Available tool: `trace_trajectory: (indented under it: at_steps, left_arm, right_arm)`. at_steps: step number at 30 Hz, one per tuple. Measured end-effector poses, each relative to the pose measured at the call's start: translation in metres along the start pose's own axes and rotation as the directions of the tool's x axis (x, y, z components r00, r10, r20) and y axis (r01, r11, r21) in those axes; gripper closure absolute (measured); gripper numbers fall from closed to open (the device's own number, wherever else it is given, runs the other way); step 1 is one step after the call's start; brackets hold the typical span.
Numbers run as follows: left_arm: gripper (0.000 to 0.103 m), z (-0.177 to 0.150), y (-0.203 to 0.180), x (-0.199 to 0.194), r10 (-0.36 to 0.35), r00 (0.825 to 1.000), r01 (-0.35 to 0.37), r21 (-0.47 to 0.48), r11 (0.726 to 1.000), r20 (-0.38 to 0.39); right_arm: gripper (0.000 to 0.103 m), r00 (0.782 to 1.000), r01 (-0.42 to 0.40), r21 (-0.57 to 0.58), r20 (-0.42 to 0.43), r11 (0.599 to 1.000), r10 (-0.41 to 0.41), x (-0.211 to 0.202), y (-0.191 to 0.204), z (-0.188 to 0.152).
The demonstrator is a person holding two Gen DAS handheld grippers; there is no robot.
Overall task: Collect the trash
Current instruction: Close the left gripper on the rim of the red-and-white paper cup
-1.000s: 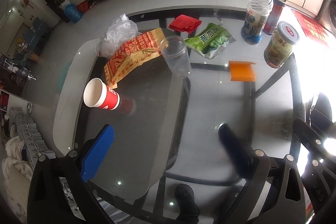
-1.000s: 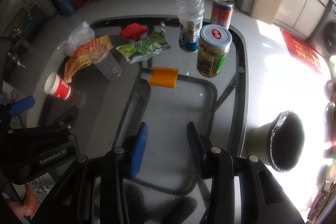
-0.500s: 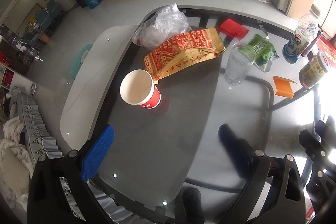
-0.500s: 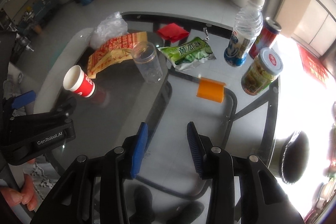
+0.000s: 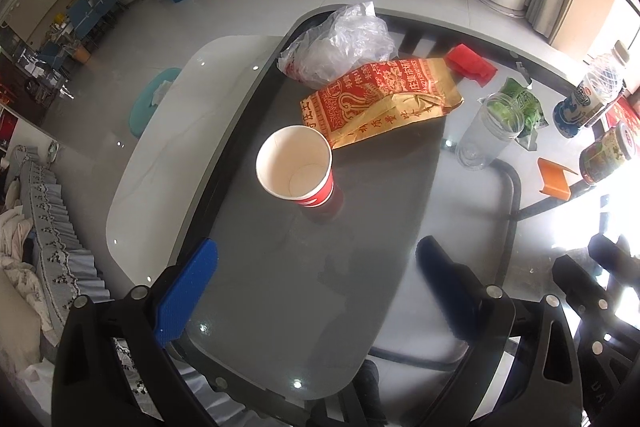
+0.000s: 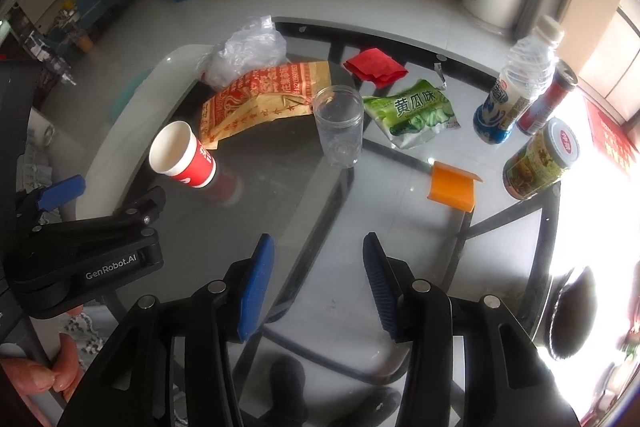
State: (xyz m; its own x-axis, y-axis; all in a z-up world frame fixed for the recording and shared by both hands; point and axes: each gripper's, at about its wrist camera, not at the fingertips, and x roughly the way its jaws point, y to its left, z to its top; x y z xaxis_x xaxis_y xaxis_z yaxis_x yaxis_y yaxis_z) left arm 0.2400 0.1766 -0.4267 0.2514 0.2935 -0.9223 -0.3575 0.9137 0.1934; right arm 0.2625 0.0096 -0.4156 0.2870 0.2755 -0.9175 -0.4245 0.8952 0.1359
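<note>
A red paper cup (image 5: 298, 169) stands empty on the glass table (image 5: 280, 287), straight ahead of my left gripper (image 5: 316, 271), which is open and empty above the table. The cup also shows in the right wrist view (image 6: 182, 155). Behind it lie a red-and-gold paper bag (image 5: 380, 103), a crumpled clear plastic bag (image 5: 340, 47), a red paper scrap (image 5: 470, 63) and a green snack packet (image 6: 414, 113). A clear plastic cup (image 6: 339, 131) stands mid-table. My right gripper (image 6: 318, 279) is open and empty, nearer the table's front. The left gripper (image 6: 80, 251) sits to its left.
A water bottle (image 6: 520, 83), a red can (image 6: 548, 103) and a lidded jar (image 6: 540, 159) stand at the right edge. An orange card (image 6: 452, 187) lies near them. A dark bin (image 6: 572, 311) stands on the floor at the right. A sofa (image 5: 28, 247) is at the left.
Both grippers have swung left. The left one has moved toward the red cup, which is now centred and larger in its view. Neither gripper has opened further or closed.
</note>
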Motion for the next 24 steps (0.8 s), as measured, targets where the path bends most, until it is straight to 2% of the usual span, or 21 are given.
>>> trace_trajectory:
  at_steps: [9,15,21,24]
  left_arm:
    - [0.006,0.015,0.018,0.028,-0.082,0.997,0.083,-0.035,0.996,0.013]
    - [0.006,0.026,0.028,0.057,-0.067,0.998,0.066,-0.057,0.996,-0.01]
    - [0.006,0.036,0.035,0.08,-0.092,0.996,0.091,-0.072,0.993,-0.016]
    - [0.006,0.039,0.036,0.087,-0.083,0.997,0.082,-0.065,0.995,-0.011]
  right_arm:
    - [0.058,1.0,0.007,-0.006,-0.007,1.0,-0.007,0.006,0.007,0.004]
    - [0.058,1.0,0.011,-0.006,-0.016,1.0,-0.011,0.013,0.014,0.005]
    - [0.058,1.0,0.01,-0.007,-0.029,1.0,-0.01,0.02,0.02,0.004]
    - [0.058,1.0,0.007,-0.009,-0.03,1.0,-0.007,0.022,0.023,0.004]
